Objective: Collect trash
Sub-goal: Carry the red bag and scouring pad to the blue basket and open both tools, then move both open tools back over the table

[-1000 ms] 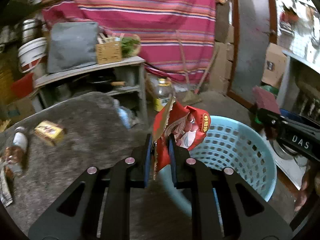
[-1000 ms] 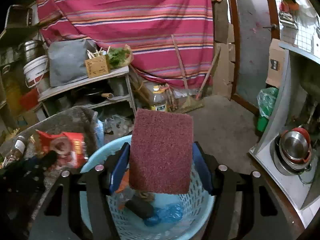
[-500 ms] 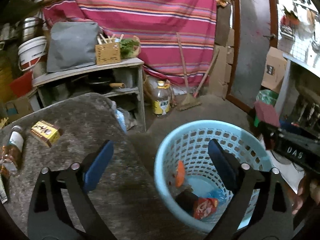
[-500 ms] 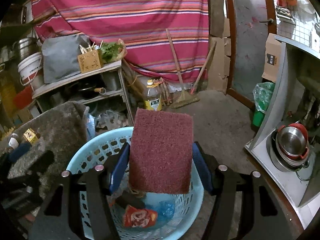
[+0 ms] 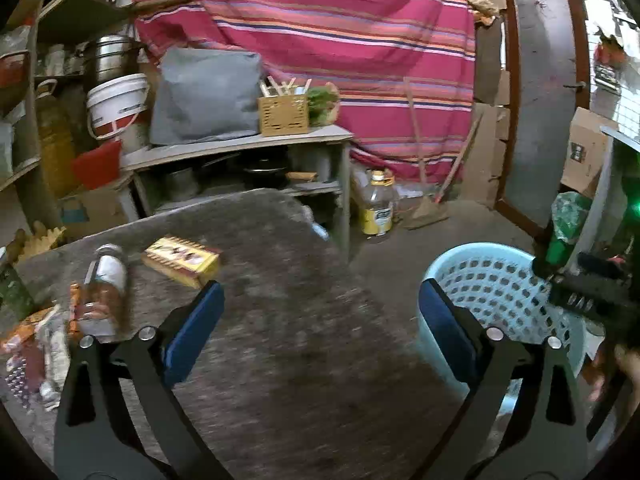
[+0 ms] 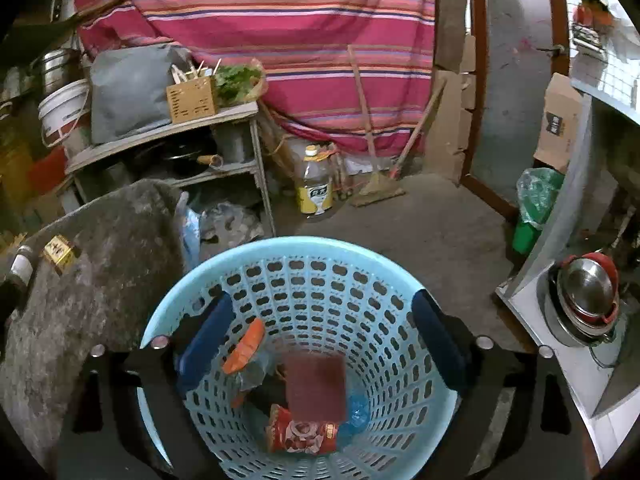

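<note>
My left gripper (image 5: 320,304) hangs over the grey table (image 5: 304,360). Its jaws are opening wide with nothing between them. On the table's left lie a yellow box (image 5: 182,260), a bottle (image 5: 102,292) and crumpled wrappers (image 5: 32,344). The light blue basket (image 5: 500,280) stands on the floor to the right. My right gripper (image 6: 322,308) is above the basket (image 6: 280,246), jaws opening and empty. A maroon scouring pad (image 6: 316,386) is dropping inside, blurred, over a red snack wrapper (image 6: 302,432). An orange wrapper (image 6: 244,346) and blue plastic (image 6: 356,408) also lie in there.
Behind the table a shelf (image 5: 240,144) holds a grey bag and a wooden box. An oil bottle (image 6: 316,184) and a broom (image 6: 376,188) stand by the striped curtain. A green bin (image 6: 528,232) and steel bowls (image 6: 586,292) sit to the right.
My left gripper let the red snack wrapper fall into the basket, then swung left over the table. My right gripper opened and the maroon pad dropped from it into the basket.
</note>
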